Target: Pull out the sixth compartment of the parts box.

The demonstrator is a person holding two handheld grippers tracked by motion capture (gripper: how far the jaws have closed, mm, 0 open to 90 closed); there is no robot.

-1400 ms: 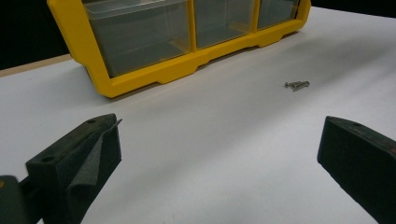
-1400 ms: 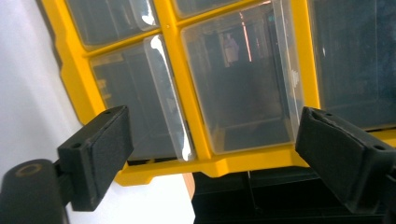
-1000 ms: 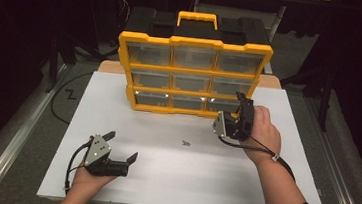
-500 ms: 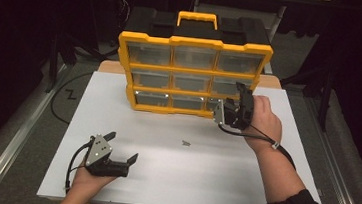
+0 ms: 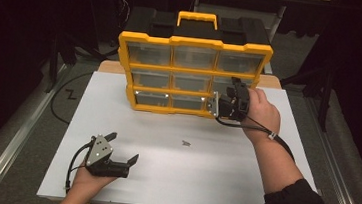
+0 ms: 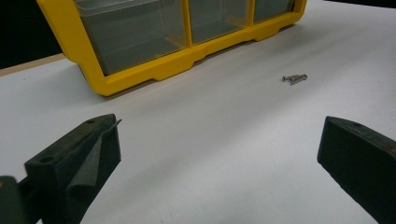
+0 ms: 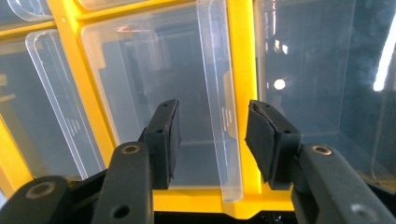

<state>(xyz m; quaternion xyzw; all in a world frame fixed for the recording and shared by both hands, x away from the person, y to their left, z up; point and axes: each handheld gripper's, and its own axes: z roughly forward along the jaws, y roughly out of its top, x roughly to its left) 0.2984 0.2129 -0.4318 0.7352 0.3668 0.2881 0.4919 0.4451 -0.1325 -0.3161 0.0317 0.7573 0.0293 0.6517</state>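
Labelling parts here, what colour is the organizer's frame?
Yellow frame around clear drawers, best in the high view.

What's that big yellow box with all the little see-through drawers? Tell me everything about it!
The organizer box is a yellow plastic frame with a black top and a yellow carry handle. It holds nine clear plastic drawers in three rows of three, all looking shut. It stands at the far side of the white table, leaning back a little. The right gripper is at its right-hand drawers, its open jaws either side of a clear drawer handle. A few small screws lie on the table apart from it.
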